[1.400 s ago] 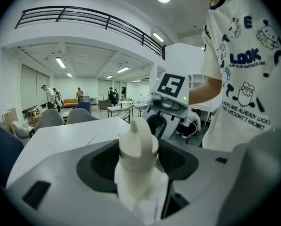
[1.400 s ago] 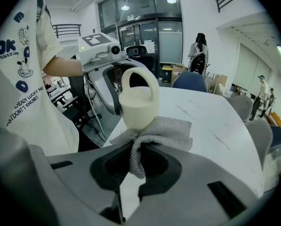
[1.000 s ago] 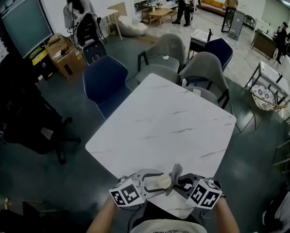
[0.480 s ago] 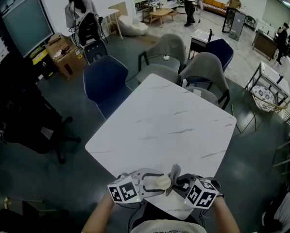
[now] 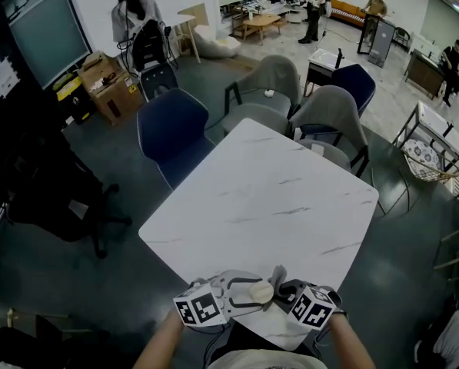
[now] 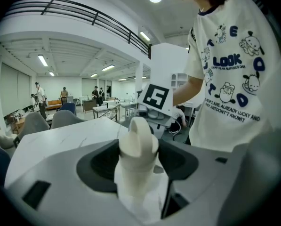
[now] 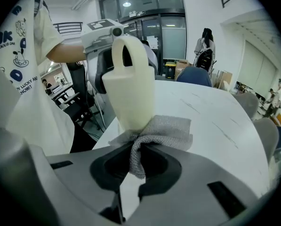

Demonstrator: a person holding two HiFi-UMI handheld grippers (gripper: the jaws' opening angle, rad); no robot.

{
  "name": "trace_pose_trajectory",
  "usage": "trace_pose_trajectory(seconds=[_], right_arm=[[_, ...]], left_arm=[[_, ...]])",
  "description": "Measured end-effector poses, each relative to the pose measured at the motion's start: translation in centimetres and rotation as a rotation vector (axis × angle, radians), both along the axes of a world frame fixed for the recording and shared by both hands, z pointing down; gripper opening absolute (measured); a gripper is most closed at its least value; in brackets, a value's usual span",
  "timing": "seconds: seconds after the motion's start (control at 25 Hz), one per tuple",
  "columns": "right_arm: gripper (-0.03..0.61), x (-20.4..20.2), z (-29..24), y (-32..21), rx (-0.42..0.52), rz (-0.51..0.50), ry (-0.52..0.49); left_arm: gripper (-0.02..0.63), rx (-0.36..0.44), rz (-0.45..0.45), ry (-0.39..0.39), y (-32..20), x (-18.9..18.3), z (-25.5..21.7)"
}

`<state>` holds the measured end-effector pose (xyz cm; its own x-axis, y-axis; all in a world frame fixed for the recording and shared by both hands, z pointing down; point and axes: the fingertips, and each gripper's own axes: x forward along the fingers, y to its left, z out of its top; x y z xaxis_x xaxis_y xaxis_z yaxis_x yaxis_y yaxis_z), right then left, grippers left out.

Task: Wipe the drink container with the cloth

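Observation:
A cream drink container (image 5: 259,290) with a looped lid is held just over the table's near edge. My left gripper (image 5: 242,294) is shut on it; in the left gripper view the container (image 6: 137,149) stands upright between the jaws of the left gripper (image 6: 138,166). My right gripper (image 5: 285,291) is shut on a grey cloth (image 5: 277,277). In the right gripper view the cloth (image 7: 155,134) is pinched in the right gripper (image 7: 135,163) and pressed against the lower side of the container (image 7: 130,81).
The white marble table (image 5: 267,198) stretches ahead. Blue and grey chairs (image 5: 171,129) stand round its far sides. Cardboard boxes (image 5: 110,83) and several people are farther back. A person's white printed shirt (image 6: 234,79) is close behind the grippers.
My right gripper has moved down with the cloth along the container's side. The left gripper and the container have stayed in place.

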<state>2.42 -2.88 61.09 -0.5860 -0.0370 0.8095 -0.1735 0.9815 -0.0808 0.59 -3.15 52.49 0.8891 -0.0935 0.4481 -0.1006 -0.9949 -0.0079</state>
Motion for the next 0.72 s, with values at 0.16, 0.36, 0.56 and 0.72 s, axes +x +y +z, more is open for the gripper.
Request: trace_pose_trajectory(seconds=[0.16, 0.36, 0.56, 0.72], right_arm=[[0.046, -0.1, 1.6, 0.3, -0.021, 0.007, 0.013], [0.046, 0.1, 3.4, 0.7, -0.045, 0.014, 0.035], [0.046, -0.1, 4.5, 0.7, -0.047, 0.055, 0.027], [0.046, 0.0, 5.0, 0.8, -0.052, 0.089, 0.014]], left_arm=[[0.264, 0.001, -0.028, 0.001, 0.0, 0.0, 0.0], [0.264, 0.006, -0.103, 0.026, -0.2, 0.4, -0.1], [0.264, 0.028, -0.267, 0.017, -0.4, -0.1, 0.9], [0.276, 0.033, -0.448, 0.044, -0.4, 0.1, 0.8]])
